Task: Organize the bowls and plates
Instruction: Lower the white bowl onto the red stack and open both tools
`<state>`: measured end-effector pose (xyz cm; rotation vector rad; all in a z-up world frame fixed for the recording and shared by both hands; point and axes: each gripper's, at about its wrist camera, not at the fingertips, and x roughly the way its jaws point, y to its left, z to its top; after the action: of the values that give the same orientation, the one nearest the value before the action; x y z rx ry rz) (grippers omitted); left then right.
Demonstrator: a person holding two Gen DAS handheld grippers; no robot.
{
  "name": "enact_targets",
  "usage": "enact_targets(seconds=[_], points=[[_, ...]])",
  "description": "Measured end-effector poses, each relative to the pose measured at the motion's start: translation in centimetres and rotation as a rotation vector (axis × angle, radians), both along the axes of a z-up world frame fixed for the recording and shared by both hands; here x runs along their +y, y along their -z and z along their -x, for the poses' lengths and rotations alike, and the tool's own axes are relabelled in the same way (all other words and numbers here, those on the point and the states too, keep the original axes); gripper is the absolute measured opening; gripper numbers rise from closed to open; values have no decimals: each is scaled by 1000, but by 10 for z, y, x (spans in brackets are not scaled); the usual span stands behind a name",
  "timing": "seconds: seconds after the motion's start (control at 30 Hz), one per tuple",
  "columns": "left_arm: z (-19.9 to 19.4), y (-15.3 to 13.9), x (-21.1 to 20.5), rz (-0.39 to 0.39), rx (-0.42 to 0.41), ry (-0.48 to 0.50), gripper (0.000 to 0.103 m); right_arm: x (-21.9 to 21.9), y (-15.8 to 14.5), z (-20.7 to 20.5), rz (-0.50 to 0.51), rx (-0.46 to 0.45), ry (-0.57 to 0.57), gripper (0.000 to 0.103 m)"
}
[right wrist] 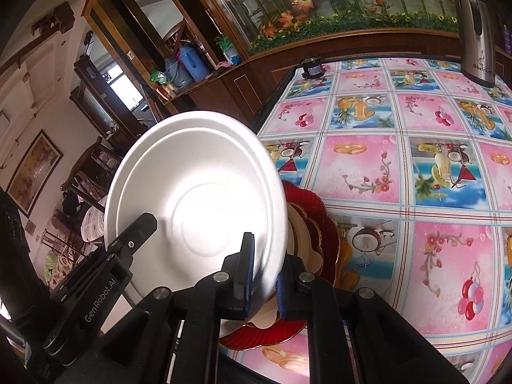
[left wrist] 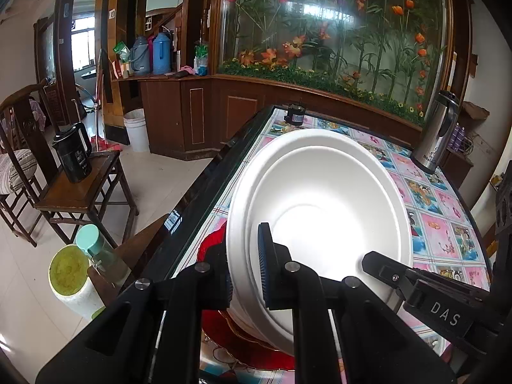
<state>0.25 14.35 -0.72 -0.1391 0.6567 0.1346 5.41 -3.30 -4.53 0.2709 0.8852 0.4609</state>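
We have the white foam bowl pinched at two places on its near rim and carried tilted, its hollow facing us, over the red scalloped plate that lies at the near edge of the tabletop. A second rim line shows just inside the outer one, so it may be two bowls nested; we cannot tell for certain.

The left gripper is clenched on the rim at the bowl's left side, one blue pad inside the wall and the other outside. The right gripper is likewise clamped on the rim's right side, the thin foam edge squeezed between its blue pads.

Our judgement is that the step in hand is setting the bowl down onto the red plate. To do it well we should level the bowl first, lowering both hands together so neither grip twists the soft foam rim. We should centre it over the cream middle of the plate and only loosen the pads once the base sits flat. The plate sits close to the table edge, so we should avoid nudging it outward. The steel thermos and the small dark jar stand well apart and pose no obstacle.
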Motion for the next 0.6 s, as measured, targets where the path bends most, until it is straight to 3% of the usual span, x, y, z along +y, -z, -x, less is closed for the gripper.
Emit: enact_targets(seconds=[0.6], points=[[-14,18,5,-7,38,-1,11,4,23,-10,7,47,16,11]])
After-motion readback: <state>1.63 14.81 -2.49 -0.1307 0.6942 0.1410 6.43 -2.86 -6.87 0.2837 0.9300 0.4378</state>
